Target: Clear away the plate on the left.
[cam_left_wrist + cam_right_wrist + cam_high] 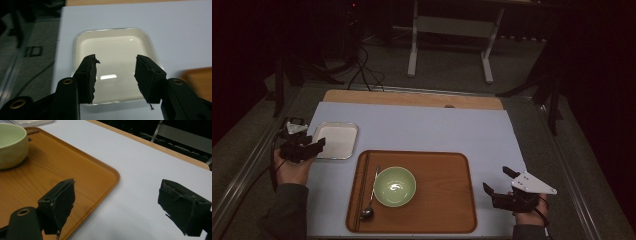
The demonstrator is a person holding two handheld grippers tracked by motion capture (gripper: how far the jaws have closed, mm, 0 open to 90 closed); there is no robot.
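Two grippers working at table edges. Left gripper (314, 145) hovering at near rim of white dish (337, 140), jaws apart, nothing between; whether touching rim, hard to tell. Right gripper (120, 207) jaws spreading wide over bare mat (150, 170) beside wooden tray (105, 170). High view showing green bowl (394, 186), spoon (371, 197) lying on tray.

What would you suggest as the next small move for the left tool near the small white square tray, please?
Probably ease the left tool down over the small white square tray's near rim and close: its jaws stand apart above that rim, not yet touching the tray.
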